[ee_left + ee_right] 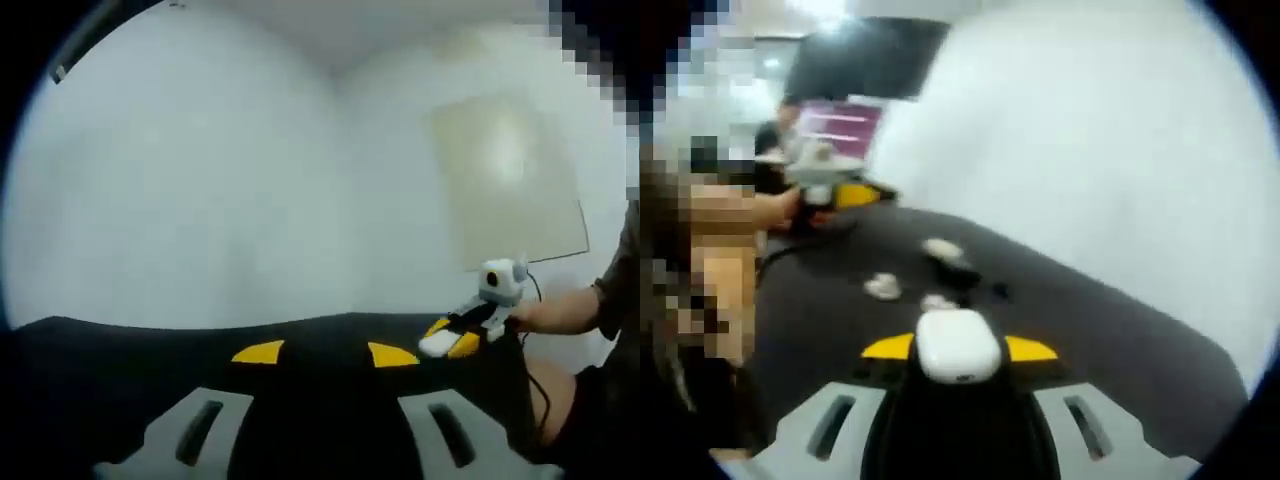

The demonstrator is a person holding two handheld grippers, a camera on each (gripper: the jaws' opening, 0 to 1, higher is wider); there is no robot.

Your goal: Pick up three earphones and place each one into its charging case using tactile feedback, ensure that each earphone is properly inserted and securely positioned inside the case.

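Right tongs (958,350) clamped on white charging case (958,345); left tongs (325,353) spread wide, empty. Earphones (883,287) lie on dark counter (1120,340). Judged light, smooth, slippery; best gripped across the body.

Right tool (958,350) grips a white charging case (957,345).

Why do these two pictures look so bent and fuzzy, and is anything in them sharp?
Left gripper view: the fisheye lens bows the black table edge, and the pale wall is washed out and soft. Right gripper view: motion blur smears everything; the white case between the right tongs is clearest, while the small white pieces beyond are shapeless blobs.
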